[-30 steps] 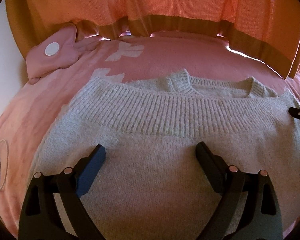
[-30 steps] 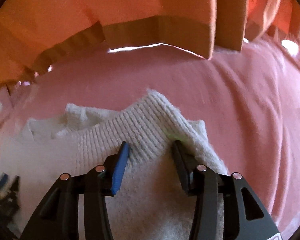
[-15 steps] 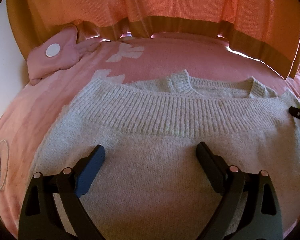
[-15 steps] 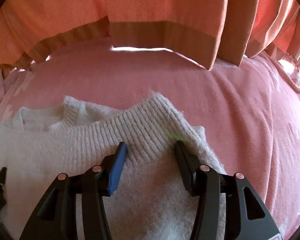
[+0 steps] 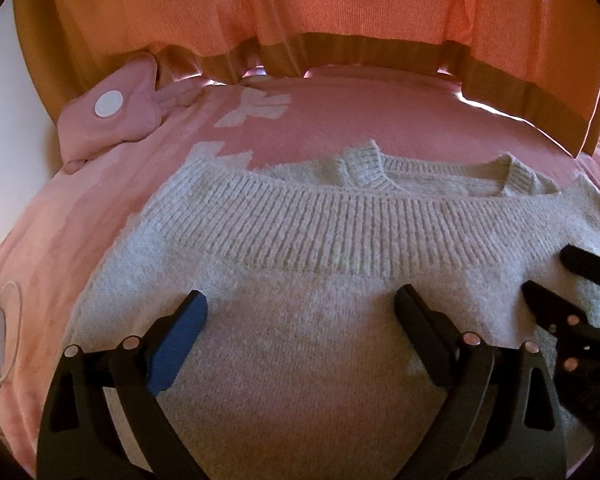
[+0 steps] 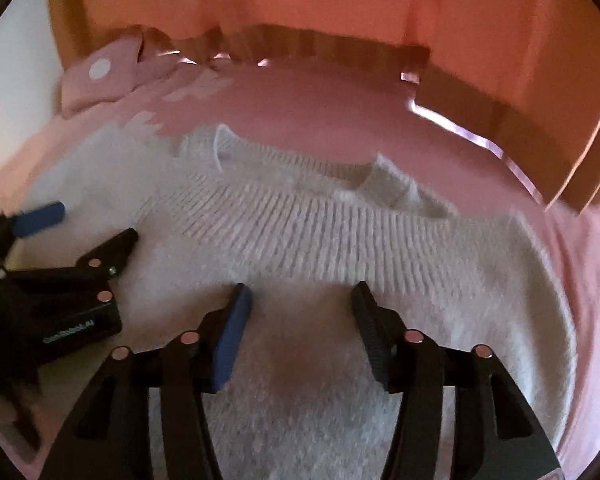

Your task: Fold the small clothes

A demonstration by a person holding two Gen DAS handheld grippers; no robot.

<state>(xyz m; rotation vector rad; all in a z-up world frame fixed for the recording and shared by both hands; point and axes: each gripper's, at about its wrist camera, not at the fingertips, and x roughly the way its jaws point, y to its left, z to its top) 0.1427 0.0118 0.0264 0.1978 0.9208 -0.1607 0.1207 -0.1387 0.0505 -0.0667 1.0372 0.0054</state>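
Broadly, pink bedspread (image 5: 340, 120) under an orange curtain (image 5: 300, 0). White sweater (image 5: 300, 340) folded once, lies flat — long axis nine to three, ribbed hem (image 5: 320, 236) at twelve of both claws. Left gripper (image 5: 300, 312) spread wide, nothing pinched. Right gripper (image 6: 300, 304) opening, empty — beside it at three. Free bedspread beyond twelve.

**One small marking, not readable**

The only writing in view is a short line of pale letters on the black body of the left hand-held gripper (image 6: 80, 236), seen in the right wrist view. The letters are small and blurred, so the word cannot be read. No other text, label, brand, number or sign can be made out in either view.
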